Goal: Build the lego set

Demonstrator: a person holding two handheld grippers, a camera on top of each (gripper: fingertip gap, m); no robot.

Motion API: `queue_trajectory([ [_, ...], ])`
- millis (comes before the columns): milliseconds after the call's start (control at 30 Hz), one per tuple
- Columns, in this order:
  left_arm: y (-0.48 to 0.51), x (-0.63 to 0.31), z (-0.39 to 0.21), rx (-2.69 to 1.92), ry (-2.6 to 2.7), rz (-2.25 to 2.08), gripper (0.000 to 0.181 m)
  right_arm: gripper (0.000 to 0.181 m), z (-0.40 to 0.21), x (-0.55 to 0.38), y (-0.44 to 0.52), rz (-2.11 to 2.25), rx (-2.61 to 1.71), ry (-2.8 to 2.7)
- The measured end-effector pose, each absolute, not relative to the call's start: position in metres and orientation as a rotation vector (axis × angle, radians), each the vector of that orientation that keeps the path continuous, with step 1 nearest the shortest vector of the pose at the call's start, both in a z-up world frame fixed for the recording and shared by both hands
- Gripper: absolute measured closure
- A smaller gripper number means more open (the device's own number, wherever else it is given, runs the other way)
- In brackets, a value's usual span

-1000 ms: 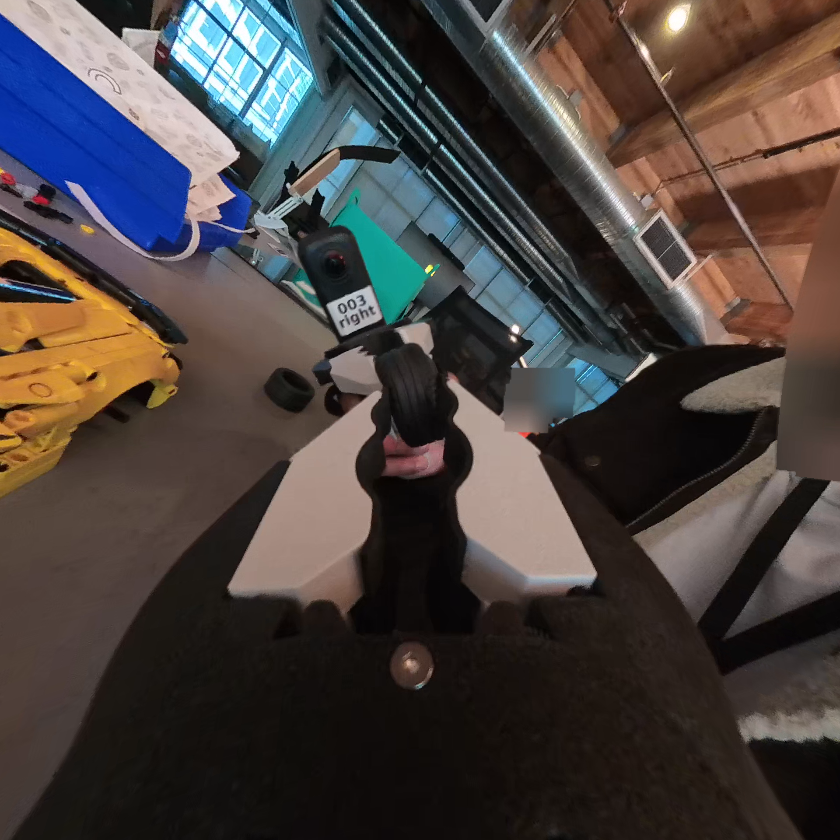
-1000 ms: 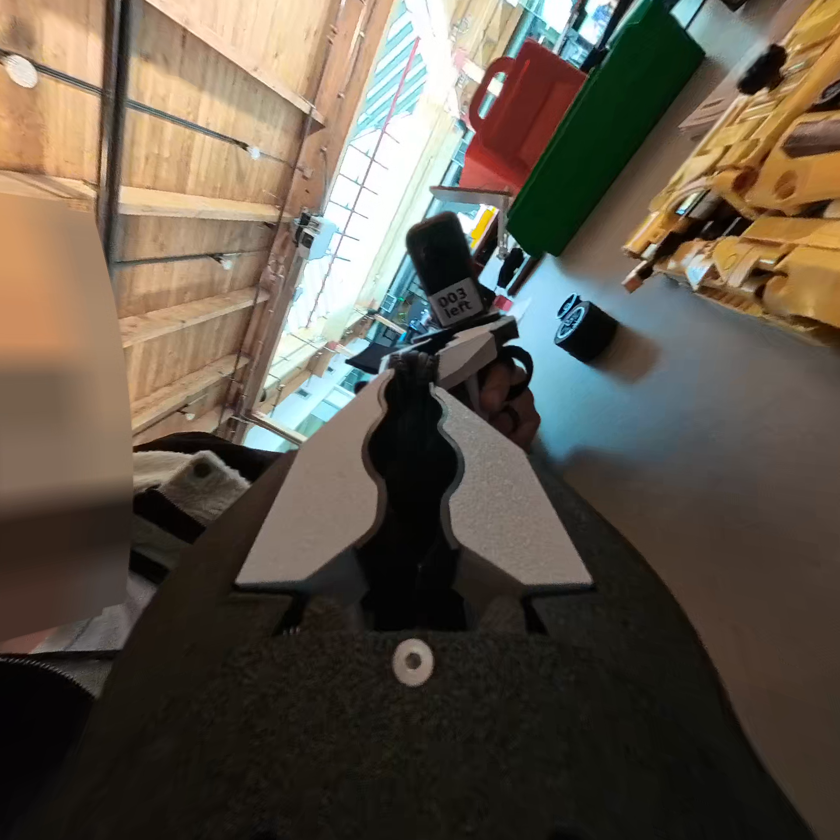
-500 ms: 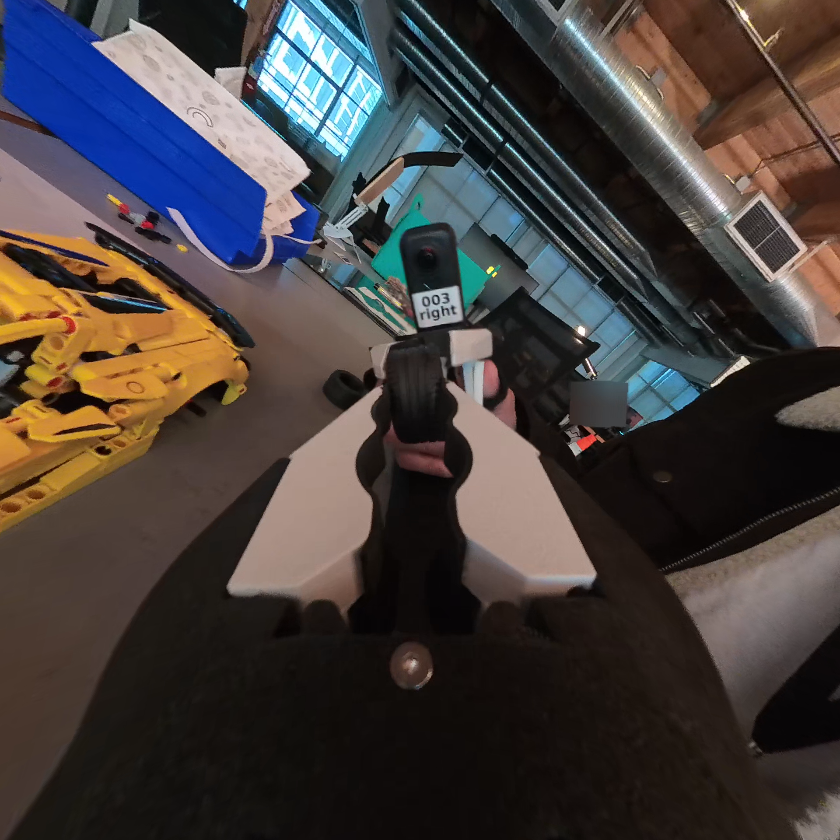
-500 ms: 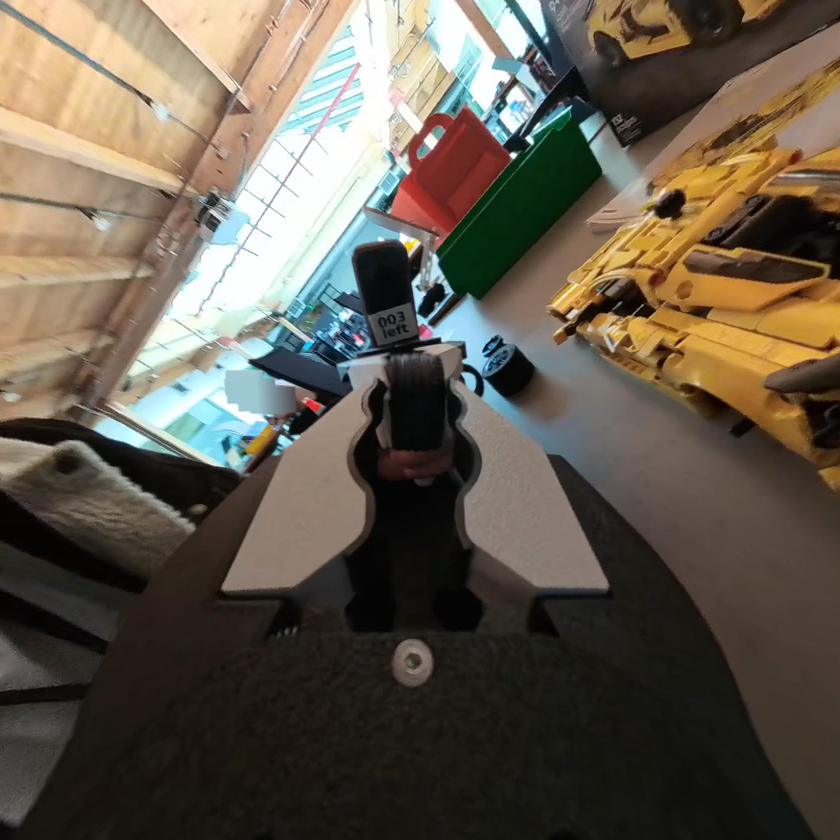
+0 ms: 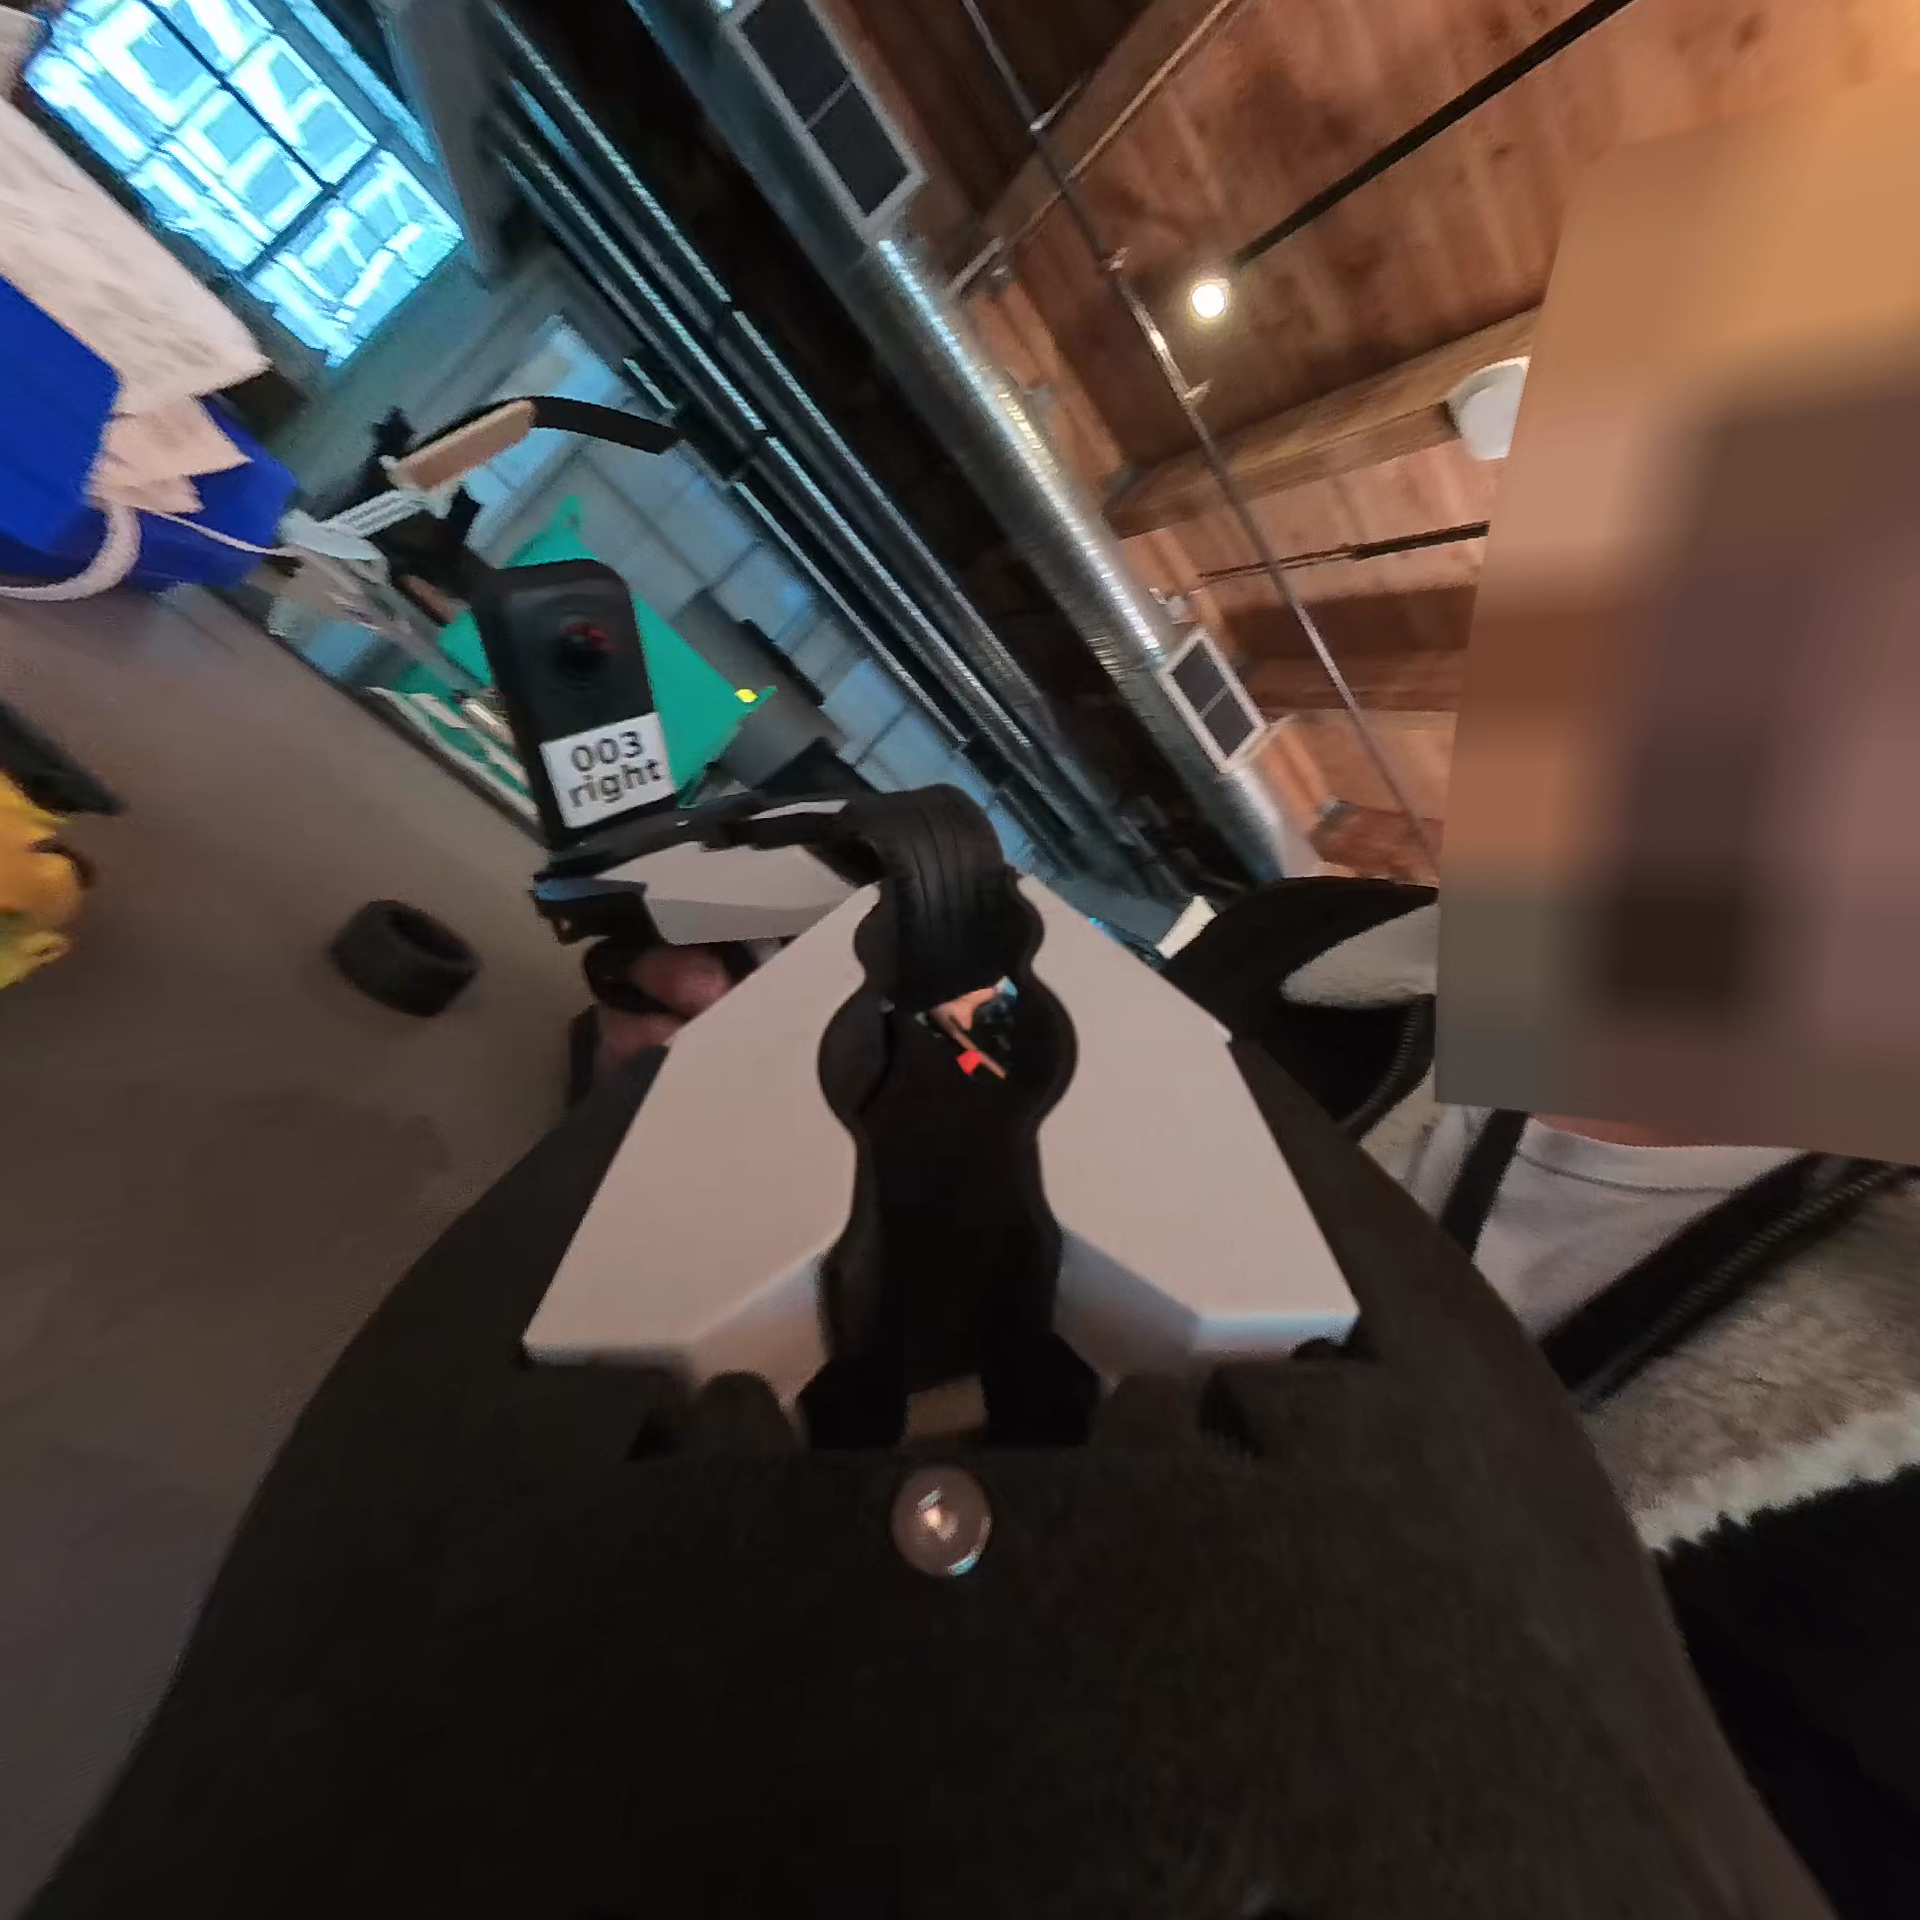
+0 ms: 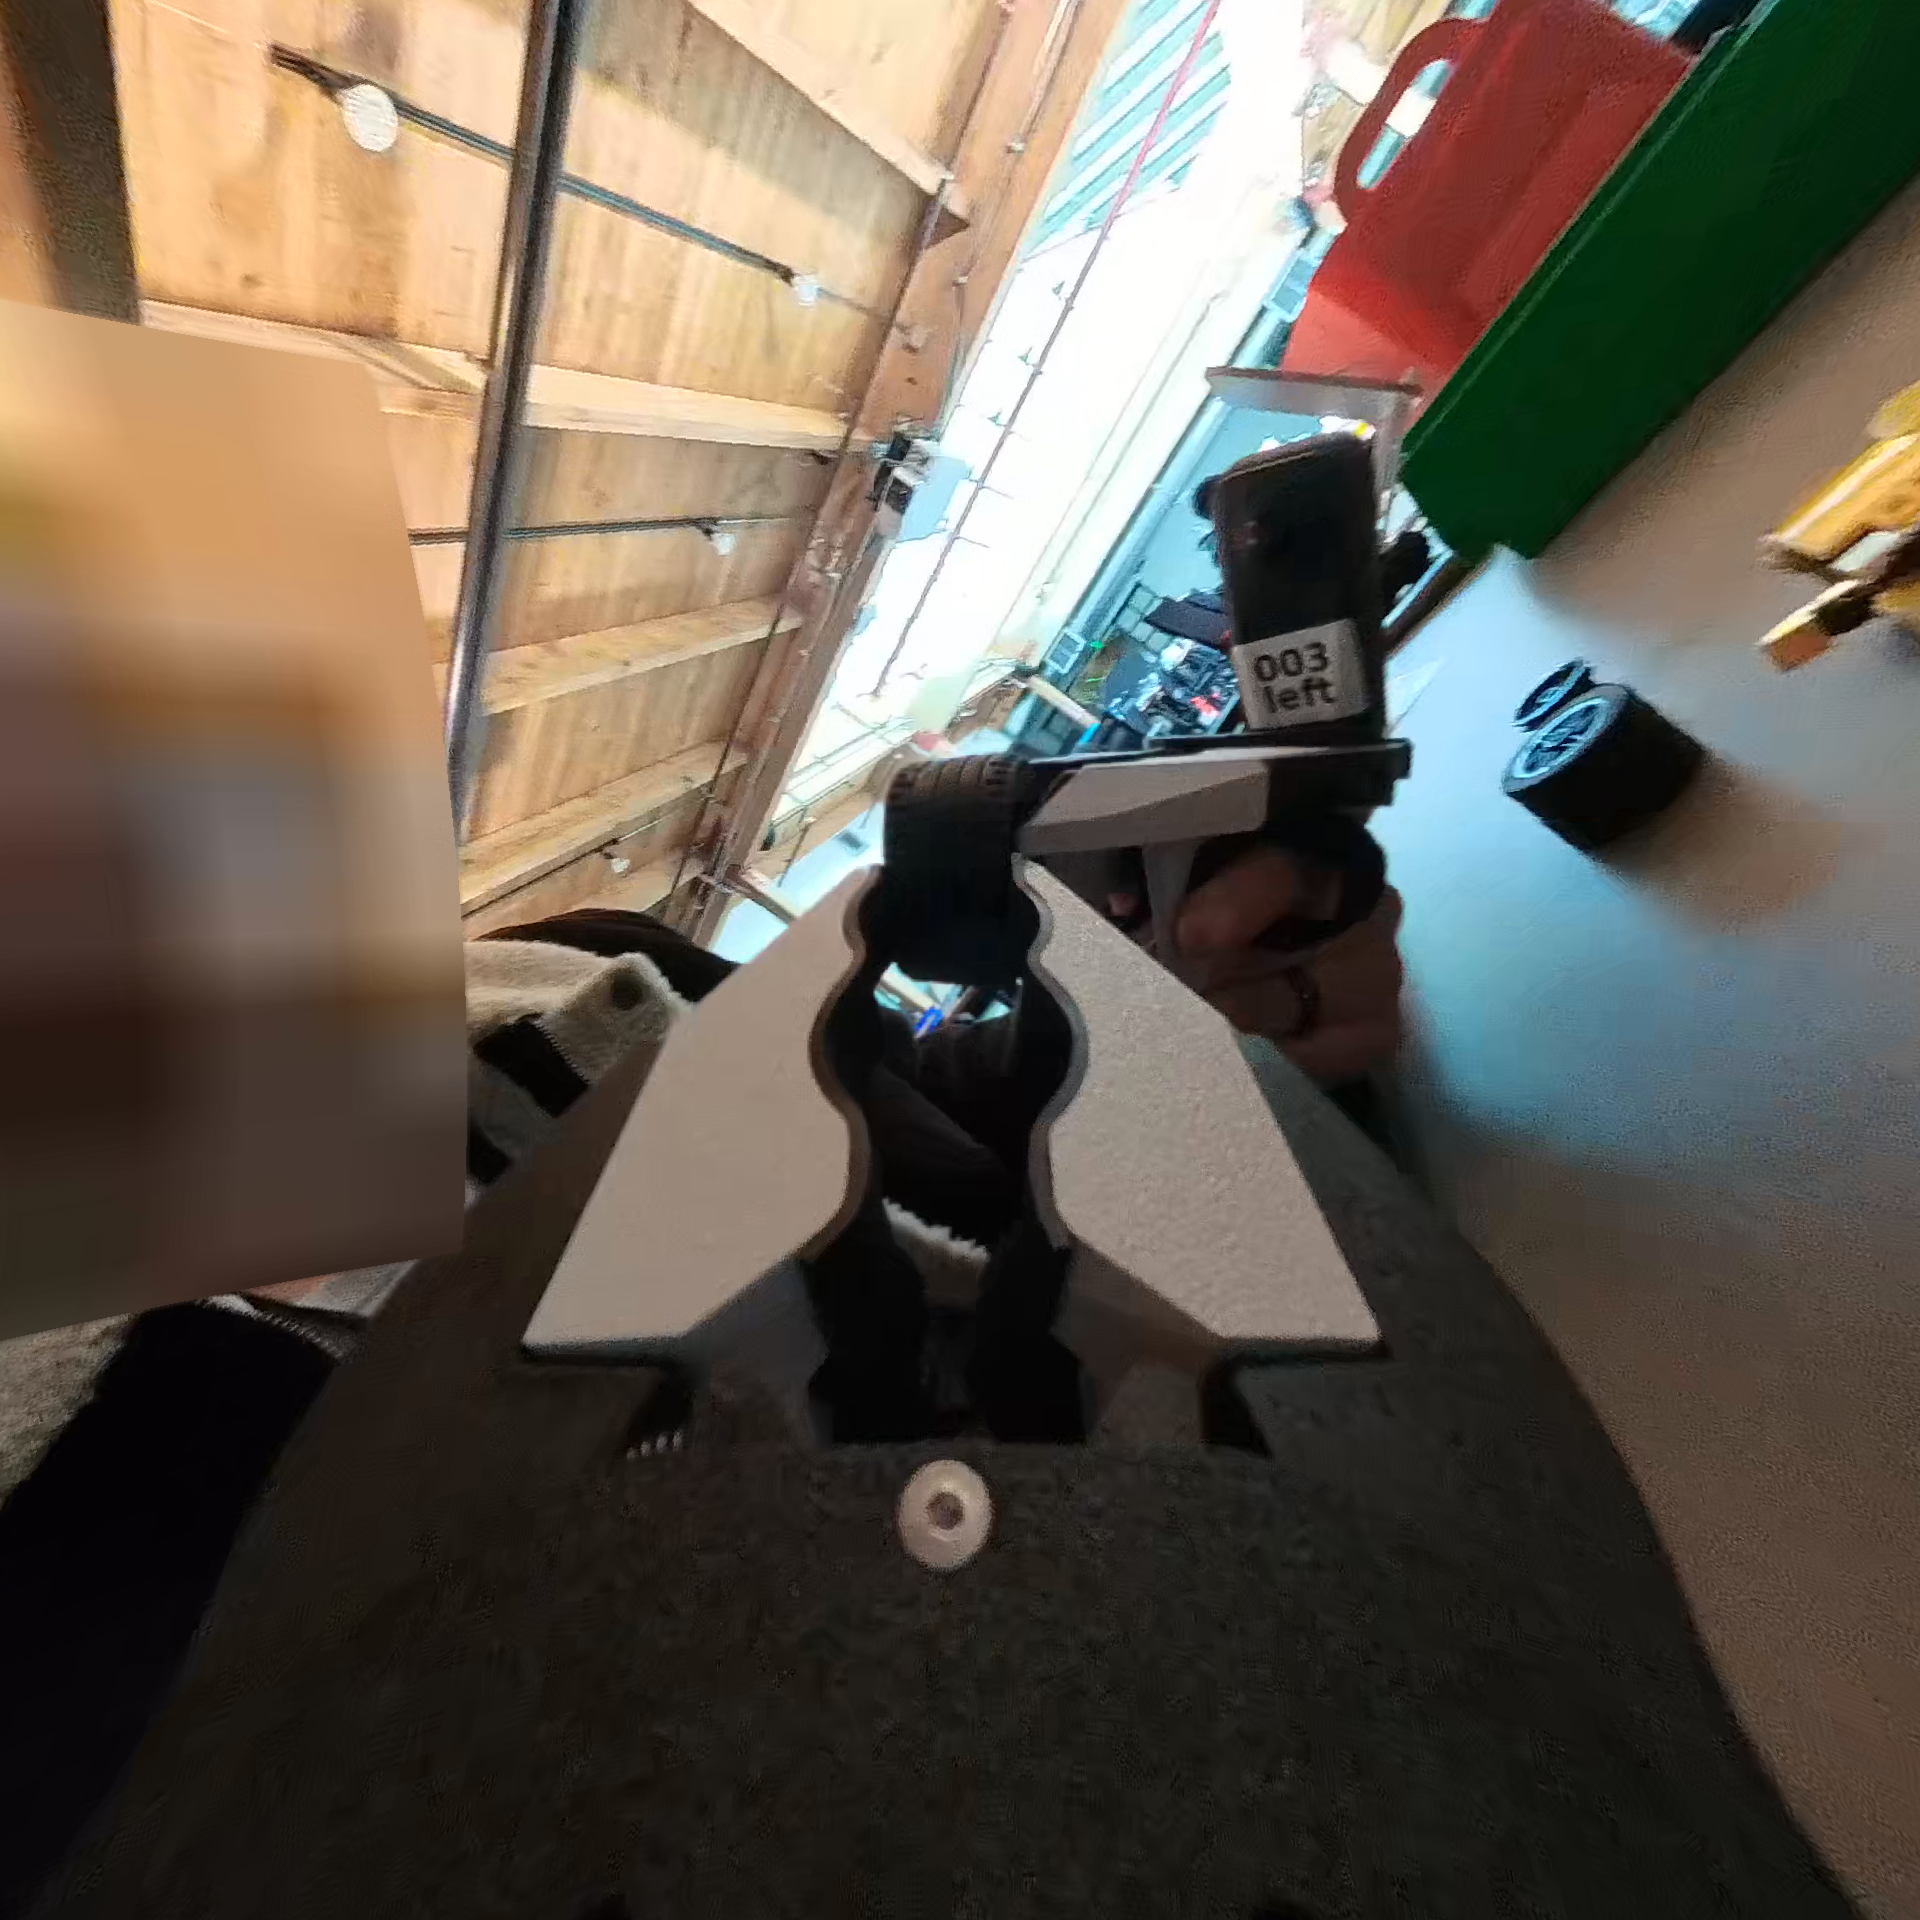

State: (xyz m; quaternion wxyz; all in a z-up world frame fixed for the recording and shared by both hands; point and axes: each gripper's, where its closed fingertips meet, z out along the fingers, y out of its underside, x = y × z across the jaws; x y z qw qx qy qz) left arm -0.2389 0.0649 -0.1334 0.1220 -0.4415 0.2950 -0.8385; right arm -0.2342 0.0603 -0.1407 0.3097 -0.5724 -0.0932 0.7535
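My left claw (image 5: pixel 940 914) and my right claw (image 6: pixel 951 914) meet tip to tip, raised above the grey counter (image 5: pixel 208 1091), both clamped on one black tyre (image 5: pixel 940 883). Left of the tyre, a loose tyre (image 5: pixel 403 956) lies on the counter; farther left a yellow model edge (image 5: pixel 31 904) shows. In the right wrist view, a wheel (image 6: pixel 1600 769) lies on the counter right of the tyre.
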Motion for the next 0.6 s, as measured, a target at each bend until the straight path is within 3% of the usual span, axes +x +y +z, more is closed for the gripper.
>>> queue_trajectory([
  [233, 0.060, -0.241, -0.129, -1.250, 0.871, -2.464, 0.162, 0.161, -0.137, -0.235, 0.057, 2.012, -1.484, -0.264],
  [400, 0.067, -0.230, -0.140, -1.260, 0.943, -2.037, 0.157, 0.160, -0.144, -0.224, 0.070, 1.926, -1.516, -0.181],
  [600, 0.075, -0.236, -0.135, -1.269, 0.870, -2.128, 0.157, 0.160, -0.142, -0.219, 0.072, 1.902, -1.495, -0.168],
])
